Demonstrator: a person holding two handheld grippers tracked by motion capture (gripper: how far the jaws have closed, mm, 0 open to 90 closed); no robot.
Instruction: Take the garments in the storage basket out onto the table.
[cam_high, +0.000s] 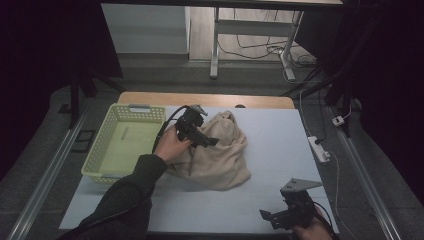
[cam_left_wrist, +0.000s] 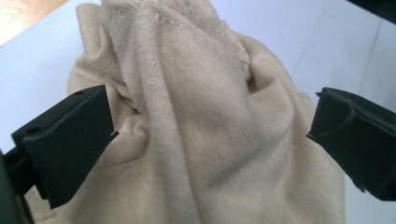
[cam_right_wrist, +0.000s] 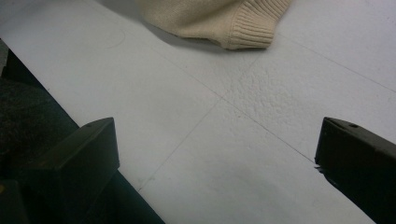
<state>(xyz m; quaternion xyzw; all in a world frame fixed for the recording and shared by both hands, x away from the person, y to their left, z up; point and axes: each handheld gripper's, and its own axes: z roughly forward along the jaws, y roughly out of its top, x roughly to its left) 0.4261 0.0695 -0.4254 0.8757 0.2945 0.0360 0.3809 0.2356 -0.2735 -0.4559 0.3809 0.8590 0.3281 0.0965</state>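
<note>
**A:** How far had you got at this point?

**B:** Not far, judging by the layout. The beige sweater lay in a rumpled heap on the white table cover, just beside the pale green basket but wholly outside it. The basket looked bare inside. If the aim was to fold the sweater or put it away in there, neither showed as done.

**A:** And your left gripper?

**B:** You held it over the heap with the jaws spread wide. In the left gripper view the knit bulged up between them, yet neither pad pressed on it, so you gripped nothing. The fabric stood in a peak at the far side of the pile, as if left bunched.

**A:** The right gripper?

**B:** You kept it low at the near right corner of the table, well apart from the sweater, jaws wide and nothing between them. Its own view showed bare cover and, farther off, the ribbed cuff resting flat.

**A:** So what was left?

**B:** By my reading, nearly all of it: a fresh grip, then spreading or lifting.
</note>
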